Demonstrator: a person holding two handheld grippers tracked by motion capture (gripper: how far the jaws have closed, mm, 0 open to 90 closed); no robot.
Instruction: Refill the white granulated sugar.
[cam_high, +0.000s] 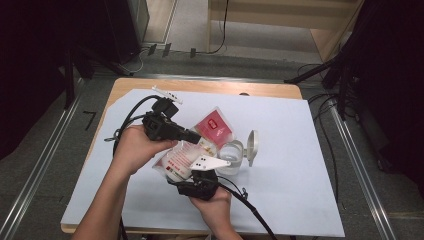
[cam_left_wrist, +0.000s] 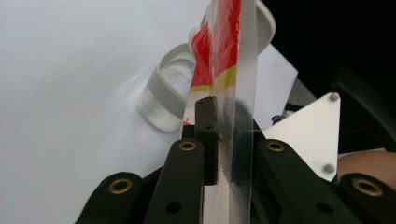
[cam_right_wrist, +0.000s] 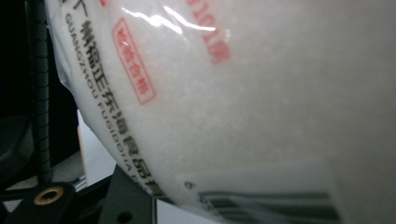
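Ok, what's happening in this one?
A person works a plastic bag of white granules with red printing over a white-covered table. The left claw is shut on the bag's flat clear edge, and the right claw holds the bulging lower part from below. Just beside the bag stands a small clear jar with its hinged lid flipped open. Whether anything has been poured, I cannot tell.
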